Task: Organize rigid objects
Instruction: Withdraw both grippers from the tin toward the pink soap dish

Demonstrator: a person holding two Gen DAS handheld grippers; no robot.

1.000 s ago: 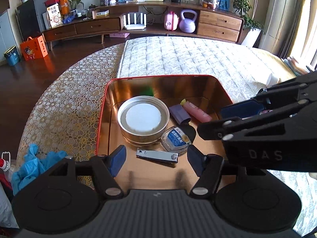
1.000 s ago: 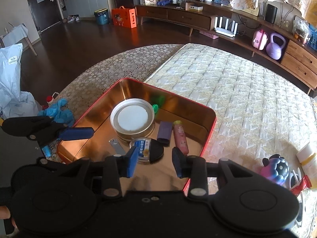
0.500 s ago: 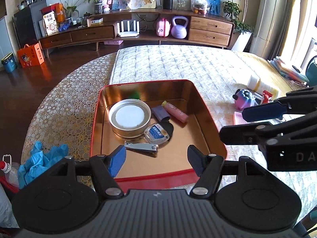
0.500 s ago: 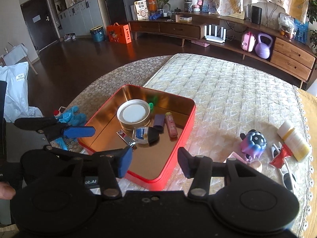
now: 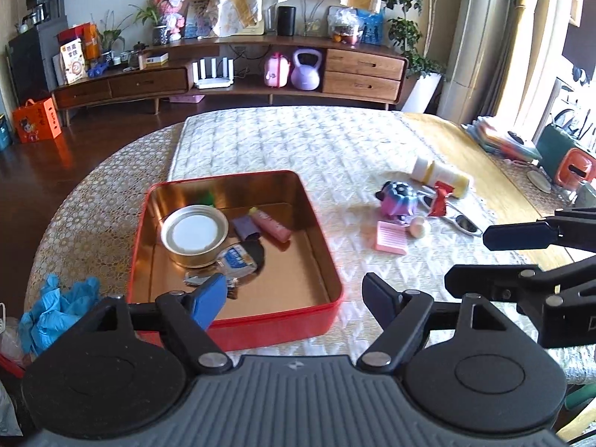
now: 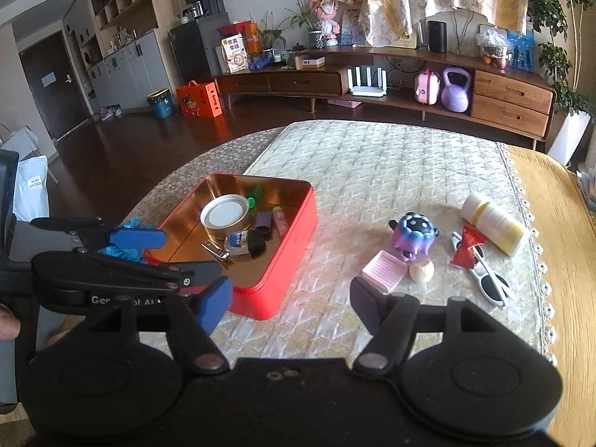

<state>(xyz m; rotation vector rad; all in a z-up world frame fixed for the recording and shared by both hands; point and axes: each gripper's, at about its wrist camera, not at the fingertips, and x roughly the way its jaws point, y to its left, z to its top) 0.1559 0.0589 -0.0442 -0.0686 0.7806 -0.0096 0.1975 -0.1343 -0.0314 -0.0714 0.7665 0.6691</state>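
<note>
Both tools, left tool (image 5: 294, 294) and right tool (image 6: 290, 300), are opening, empty; loose toy (image 6: 413, 236) lies rightward, nearer the right.

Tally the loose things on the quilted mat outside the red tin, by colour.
Pink: 1, the ridged pad
Purple and blue: 1, the toy
Cream: 1, the small ball
Red: 1, the wrapper
White and yellow: 1, the bottle
White with dark lenses: 1, the sunglasses
Total: 6
</note>
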